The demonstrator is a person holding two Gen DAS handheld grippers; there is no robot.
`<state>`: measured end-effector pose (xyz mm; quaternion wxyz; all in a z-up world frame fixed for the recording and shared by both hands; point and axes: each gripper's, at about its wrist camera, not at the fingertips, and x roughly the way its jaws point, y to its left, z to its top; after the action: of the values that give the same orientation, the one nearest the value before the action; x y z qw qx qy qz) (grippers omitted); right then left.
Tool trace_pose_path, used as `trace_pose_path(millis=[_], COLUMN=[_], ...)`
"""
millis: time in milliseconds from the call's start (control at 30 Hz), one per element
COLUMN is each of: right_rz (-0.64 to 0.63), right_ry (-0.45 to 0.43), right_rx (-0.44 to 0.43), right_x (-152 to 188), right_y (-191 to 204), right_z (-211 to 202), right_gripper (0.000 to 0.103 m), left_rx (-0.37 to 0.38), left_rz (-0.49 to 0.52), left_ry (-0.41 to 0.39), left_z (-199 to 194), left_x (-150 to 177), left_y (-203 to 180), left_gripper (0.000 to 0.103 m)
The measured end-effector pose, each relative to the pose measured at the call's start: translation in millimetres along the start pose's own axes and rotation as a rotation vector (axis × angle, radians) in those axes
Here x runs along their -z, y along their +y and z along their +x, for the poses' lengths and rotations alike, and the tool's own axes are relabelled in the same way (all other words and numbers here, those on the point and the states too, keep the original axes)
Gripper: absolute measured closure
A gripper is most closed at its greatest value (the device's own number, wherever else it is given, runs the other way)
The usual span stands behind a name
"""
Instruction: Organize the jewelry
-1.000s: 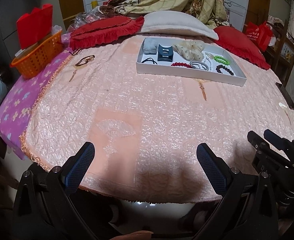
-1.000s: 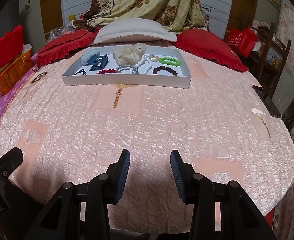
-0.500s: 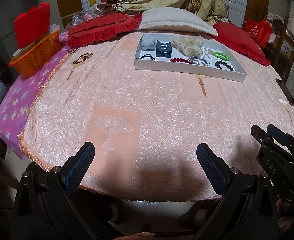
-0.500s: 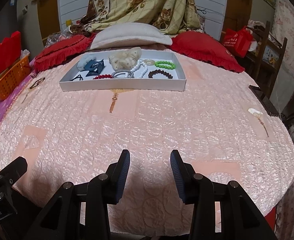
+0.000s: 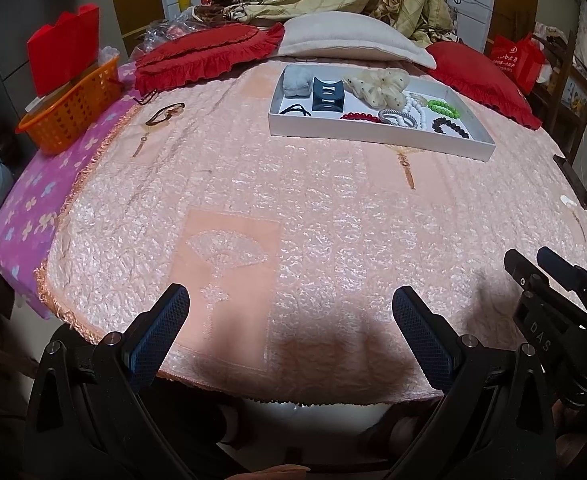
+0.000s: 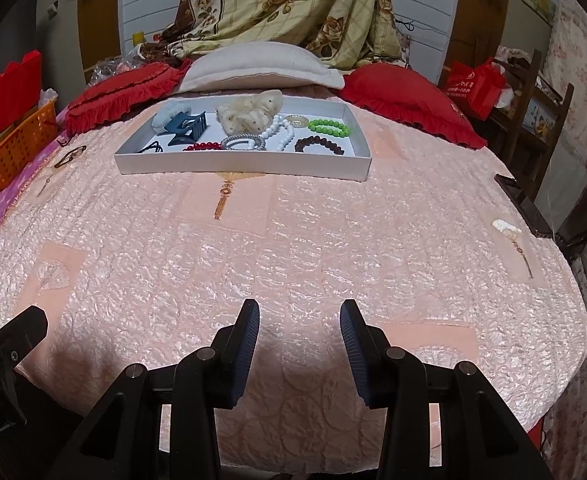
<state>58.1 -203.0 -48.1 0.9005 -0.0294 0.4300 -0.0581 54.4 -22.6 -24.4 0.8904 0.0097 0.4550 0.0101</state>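
A white tray (image 6: 245, 168) (image 5: 377, 132) lies far back on the pink bedspread. In it are a blue hair claw (image 6: 187, 128), a cream scrunchie (image 6: 249, 114), a pale blue scrunchie (image 5: 297, 80), a red bead bracelet (image 6: 203, 146), a green one (image 6: 329, 127), a dark brown one (image 6: 319, 145), white beads (image 6: 283, 132), a silver coil tie (image 6: 243, 143) and a black hair tie (image 6: 151, 147). My left gripper (image 5: 289, 312) hangs open and empty over the bed's near edge. My right gripper (image 6: 299, 328) is partly open, nothing between its fingers.
A brown bracelet (image 5: 165, 114) lies loose on the bedspread at the left. An orange basket (image 5: 69, 112) with a red box sits at the left edge. Red cushions (image 6: 409, 108) and a beige pillow (image 6: 261, 66) line the back. A white hairpin (image 6: 507, 230) lies at the right.
Both views have tilted slightly, so the tray sits a little lower in the picture. Neither gripper's jaws have changed width.
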Motion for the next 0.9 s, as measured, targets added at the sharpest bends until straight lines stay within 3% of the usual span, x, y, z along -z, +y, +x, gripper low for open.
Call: trace_pose_path(millis=[533, 900], right_rz=[-0.008, -0.019], right_ry=[0.005, 0.024], right_rx=[-0.014, -0.011], right_x=[-12, -17], right_y=[-3, -4], right_z=[10, 23], right_gripper=[0.063, 0.063], left_rx=[-0.039, -0.037], left_rz=[-0.030, 0.002], left_ry=[-0.021, 0.000], left_z=[11, 25], left_x=[-19, -22], left_y=[26, 17], left_gripper=[0.001, 0.001])
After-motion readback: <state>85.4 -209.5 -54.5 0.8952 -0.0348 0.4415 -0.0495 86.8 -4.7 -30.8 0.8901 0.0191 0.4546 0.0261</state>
